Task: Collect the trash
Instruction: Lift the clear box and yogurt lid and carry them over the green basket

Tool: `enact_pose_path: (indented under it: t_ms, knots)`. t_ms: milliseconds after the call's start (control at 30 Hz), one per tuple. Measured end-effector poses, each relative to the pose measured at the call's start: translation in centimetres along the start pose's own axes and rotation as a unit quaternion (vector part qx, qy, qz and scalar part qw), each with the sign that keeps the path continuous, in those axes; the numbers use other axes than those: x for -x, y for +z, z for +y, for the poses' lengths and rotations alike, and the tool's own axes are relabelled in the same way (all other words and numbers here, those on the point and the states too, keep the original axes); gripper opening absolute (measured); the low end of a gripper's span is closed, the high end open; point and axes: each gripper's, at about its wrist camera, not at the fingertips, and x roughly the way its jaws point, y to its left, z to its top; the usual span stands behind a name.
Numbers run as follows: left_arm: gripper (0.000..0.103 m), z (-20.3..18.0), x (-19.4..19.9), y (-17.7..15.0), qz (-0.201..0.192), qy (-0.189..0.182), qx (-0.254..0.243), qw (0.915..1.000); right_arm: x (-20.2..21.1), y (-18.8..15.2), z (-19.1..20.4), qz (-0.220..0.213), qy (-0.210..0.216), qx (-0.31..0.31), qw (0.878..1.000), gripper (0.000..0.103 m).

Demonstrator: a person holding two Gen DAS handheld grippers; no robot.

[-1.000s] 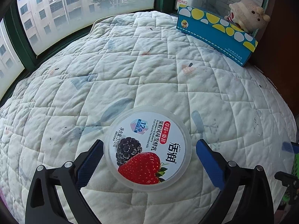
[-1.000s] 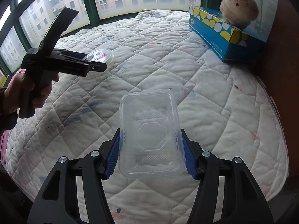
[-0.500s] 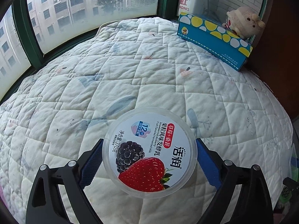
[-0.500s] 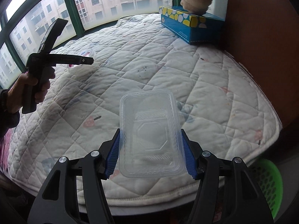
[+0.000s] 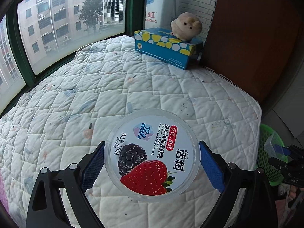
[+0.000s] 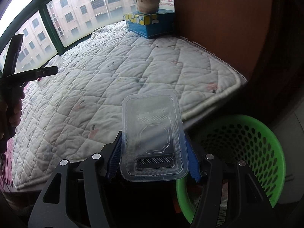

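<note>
The round yogurt lid, printed with a strawberry and a blackberry, sits pinched at its rim between the blue pads of the left gripper, held above the quilted bed. The clear plastic tray is clamped by its long sides in the jaws of the right gripper, poised past the bed's edge. A green mesh basket stands on the floor at about four o'clock from the tray. At the bed's far corner, near twelve o'clock, a blue tissue box carries a plush toy, beside a brown wooden panel.
</note>
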Motion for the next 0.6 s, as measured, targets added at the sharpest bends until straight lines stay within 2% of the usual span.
enact_pose_path:
  t_ms: [300, 600]
  knots:
    - [0.09, -7.5, 2.3, -1.4, -0.007, -0.03, -0.049, 0.9983, 3.1, -3.0, -3.5, -0.011, -0.03, -0.035, 0.999, 0.06]
    - [0.09, -13.8, 2.5, -2.3, -0.001, -0.063, -0.084, 0.9945, 4.9, -5.3, -7.1, -0.015, -0.067, -0.08, 0.994, 0.06]
